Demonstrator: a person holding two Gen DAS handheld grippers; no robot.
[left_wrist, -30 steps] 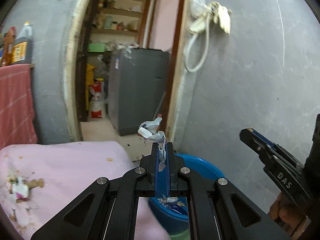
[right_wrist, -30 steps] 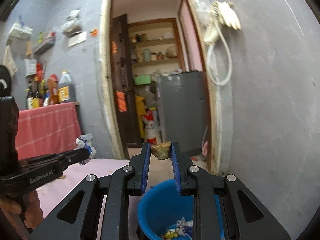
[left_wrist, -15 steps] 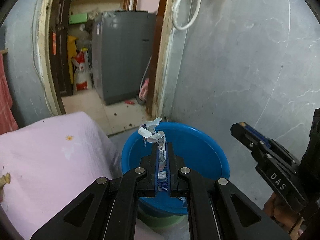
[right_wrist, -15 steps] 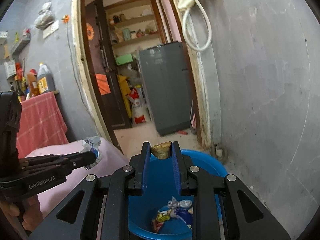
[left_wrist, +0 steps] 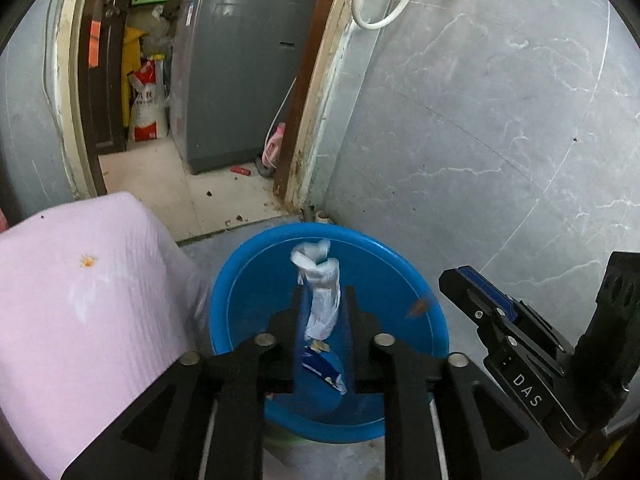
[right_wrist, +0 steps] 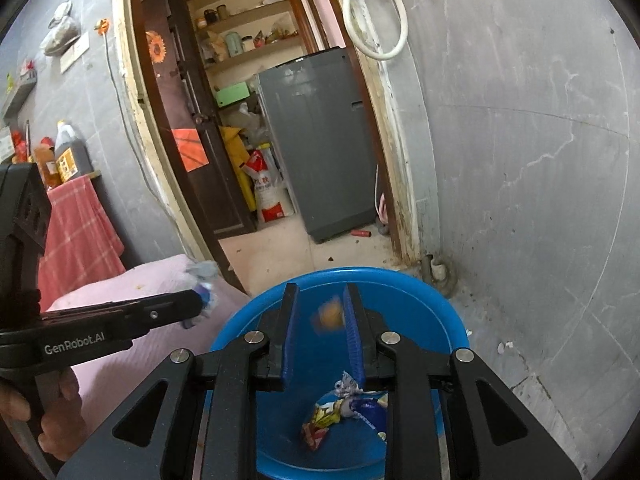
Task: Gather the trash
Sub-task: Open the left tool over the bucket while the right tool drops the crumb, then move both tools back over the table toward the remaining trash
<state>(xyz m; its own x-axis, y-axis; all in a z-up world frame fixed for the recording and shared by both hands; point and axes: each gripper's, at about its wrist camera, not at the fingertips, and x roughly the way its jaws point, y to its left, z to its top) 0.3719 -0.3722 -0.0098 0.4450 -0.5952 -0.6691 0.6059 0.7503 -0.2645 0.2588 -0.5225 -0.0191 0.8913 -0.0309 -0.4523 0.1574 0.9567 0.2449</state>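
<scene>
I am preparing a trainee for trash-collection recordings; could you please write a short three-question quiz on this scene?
1. True or false: the blue basin already holds wrappers.
2. What sits between the jaws of the left gripper? A) crumpled white plastic B) a bottle C) a spoon
3. Fill in: the cloth beside the basin is ____.
Key: 1 true. 2 A; those jaws are opening, with the plastic between them. 3 pink.
</scene>
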